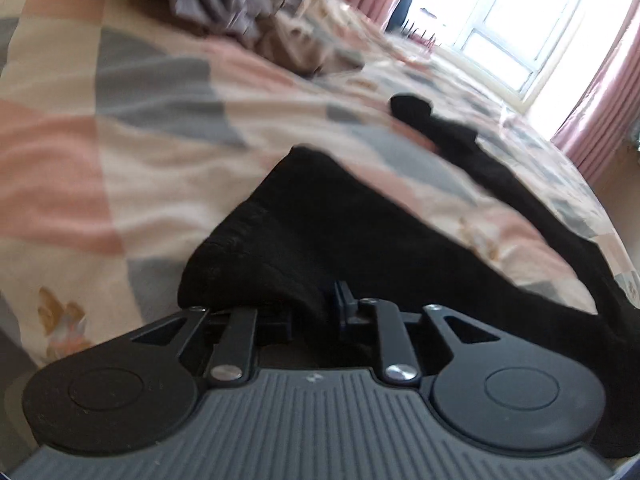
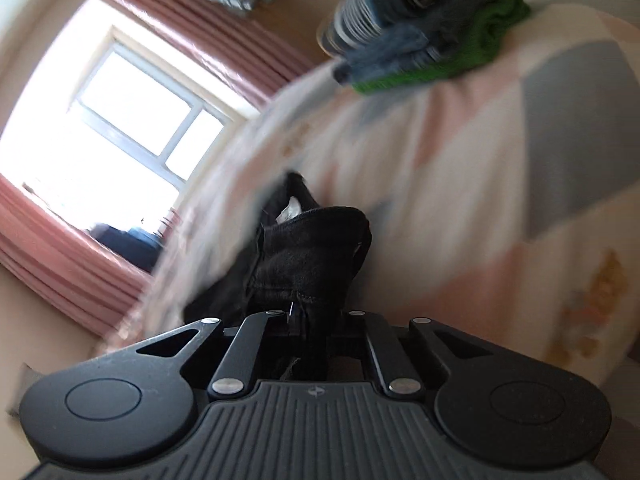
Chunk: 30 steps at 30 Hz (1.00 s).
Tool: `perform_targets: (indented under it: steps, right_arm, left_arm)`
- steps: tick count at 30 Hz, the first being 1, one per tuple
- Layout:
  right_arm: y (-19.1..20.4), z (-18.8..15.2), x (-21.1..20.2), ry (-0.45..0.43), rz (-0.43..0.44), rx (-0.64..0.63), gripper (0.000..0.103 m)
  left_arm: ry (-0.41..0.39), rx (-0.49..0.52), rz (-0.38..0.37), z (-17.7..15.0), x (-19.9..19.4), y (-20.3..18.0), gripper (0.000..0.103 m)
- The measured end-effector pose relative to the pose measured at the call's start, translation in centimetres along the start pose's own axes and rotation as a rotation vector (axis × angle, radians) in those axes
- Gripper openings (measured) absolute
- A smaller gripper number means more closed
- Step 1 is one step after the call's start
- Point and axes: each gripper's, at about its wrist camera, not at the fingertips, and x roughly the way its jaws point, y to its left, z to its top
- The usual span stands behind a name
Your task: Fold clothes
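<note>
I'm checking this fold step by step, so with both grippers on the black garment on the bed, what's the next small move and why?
Probably lift and draw the two held ends apart to straighten it. The left gripper and the right gripper are each shut on bunched cloth of the black garment, and its far part trails crookedly across the bedspread, so it is not yet flat enough to fold.

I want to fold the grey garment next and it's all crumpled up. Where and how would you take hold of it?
Probably by the loose folded edge hanging toward the camera at the near side of the grey garment, coming in low across the bedspread. That edge juts out from the heap, so two fingers can close over it. The brown clothing lies against it, so pinch only grey cloth. Its sleeves or hems cannot be told apart here.
</note>
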Motion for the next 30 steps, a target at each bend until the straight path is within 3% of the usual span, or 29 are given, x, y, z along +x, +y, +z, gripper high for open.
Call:
perform_targets:
  steps: [2,3,5,9,11,14,18,24,30]
  right_arm:
    - [-1.0,-1.0,0.2,0.033,-0.065,0.023,0.024]
    - [-1.4,-1.2,-0.4,0.017,-0.057,0.038,0.026]
    - [-1.4,-1.5,-1.9,-0.023,-0.072,0.037,0.048]
    - [0.3,-1.0,-4.6,-0.119,-0.131,-0.079,0.050]
    - [1.6,-0.8,-5.3,-0.146,-0.119,-0.156,0.050]
    - [4.6,-1.0,-4.1,-0.128,-0.085,-0.290,0.050]
    - [8.0,-1.8,0.0,-0.047,0.000,-0.357,0.050]
    - [14.8,-4.3,7.4,0.080,0.073,-0.581,0.050]
    - [18.3,-5.6,13.1,0.136,0.119,-0.626,0.050]
  left_arm:
    - [-0.019,0.018,0.007,0.5,-1.1,0.2,0.021]
    - [-0.043,0.051,0.042,0.8,-1.9,0.0,0.023]
    - [-0.078,0.092,0.082,1.8,-3.2,-0.4,0.023]
    - [-0.129,0.183,0.110,3.6,-4.6,-2.3,0.022]
    - [-0.151,0.306,0.120,4.2,-4.4,-5.1,0.023]
    - [-0.161,0.434,0.037,4.9,-2.7,-9.9,0.025]
    - [-0.131,0.550,-0.073,5.9,1.7,-16.2,0.027]
    - [-0.072,0.714,-0.159,8.0,11.1,-24.6,0.030]
    - [0.070,0.707,-0.183,11.9,23.9,-27.8,0.029]
